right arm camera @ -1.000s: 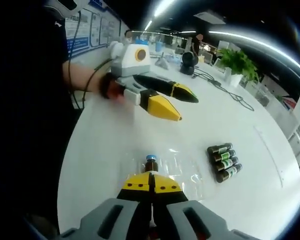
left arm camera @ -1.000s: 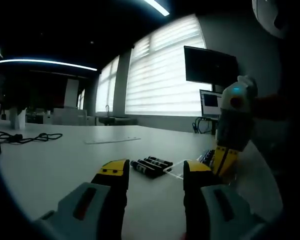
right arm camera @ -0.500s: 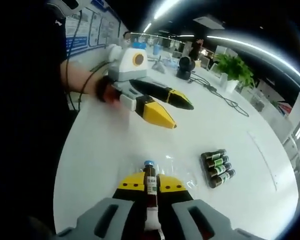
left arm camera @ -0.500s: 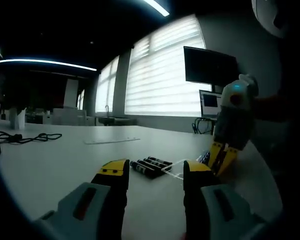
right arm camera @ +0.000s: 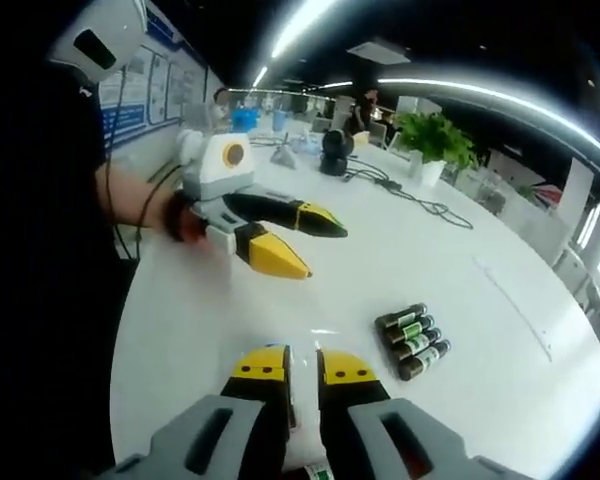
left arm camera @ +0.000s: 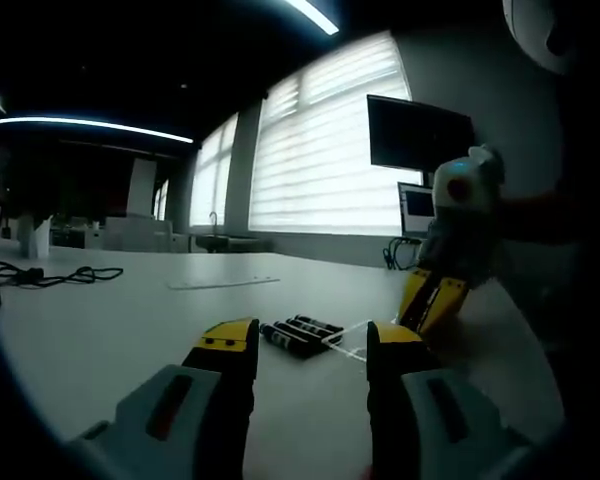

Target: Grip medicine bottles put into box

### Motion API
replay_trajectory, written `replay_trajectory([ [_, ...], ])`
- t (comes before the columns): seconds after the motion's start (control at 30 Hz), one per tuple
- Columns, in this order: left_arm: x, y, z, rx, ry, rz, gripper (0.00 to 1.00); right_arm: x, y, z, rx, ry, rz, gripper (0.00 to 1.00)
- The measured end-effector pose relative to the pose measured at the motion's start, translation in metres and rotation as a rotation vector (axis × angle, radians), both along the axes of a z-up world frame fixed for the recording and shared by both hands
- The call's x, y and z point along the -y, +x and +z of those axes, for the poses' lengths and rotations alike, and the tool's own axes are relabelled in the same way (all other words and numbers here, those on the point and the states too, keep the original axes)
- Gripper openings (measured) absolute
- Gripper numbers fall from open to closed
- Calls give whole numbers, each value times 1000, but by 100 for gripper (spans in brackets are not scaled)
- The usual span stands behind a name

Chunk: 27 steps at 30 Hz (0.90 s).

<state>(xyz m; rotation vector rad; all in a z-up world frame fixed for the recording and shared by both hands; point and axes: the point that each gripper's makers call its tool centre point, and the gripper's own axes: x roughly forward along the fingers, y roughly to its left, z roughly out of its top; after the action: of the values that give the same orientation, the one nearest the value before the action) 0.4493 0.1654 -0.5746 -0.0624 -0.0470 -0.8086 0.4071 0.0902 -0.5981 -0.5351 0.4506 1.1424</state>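
Right gripper (right arm camera: 302,368): jaws close together with a narrow gap, clamped on a medicine bottle (right arm camera: 293,410) that has slid low between them; half a second ago the blue cap stood above the yellow tips, now just a sliver of the label shows at 6 o'clock.
Right gripper, seen from the left gripper view (left arm camera: 432,300): higher and further toward 9 o'clock than before, its yellow tips lifted off the clear box (left arm camera: 348,340).
Left gripper (left arm camera: 307,345): jaws wide apart, holding nothing, unchanged from the earlier frames; in the right gripper view (right arm camera: 292,240) it hovers at 11 o'clock.
Loose bottles (right arm camera: 412,340): four lie side by side on the white table (right arm camera: 480,330) at 3 o'clock of the right gripper's tips, untouched.
Clear box: on the table just right of the row of bottles (left arm camera: 298,334); its contents cannot be made out.
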Motion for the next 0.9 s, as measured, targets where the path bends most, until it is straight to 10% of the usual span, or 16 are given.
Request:
replay_trajectory([
  [0.9,1,-2,5,5,-28,-6,36,25,77,4,-198,67,-399,13],
])
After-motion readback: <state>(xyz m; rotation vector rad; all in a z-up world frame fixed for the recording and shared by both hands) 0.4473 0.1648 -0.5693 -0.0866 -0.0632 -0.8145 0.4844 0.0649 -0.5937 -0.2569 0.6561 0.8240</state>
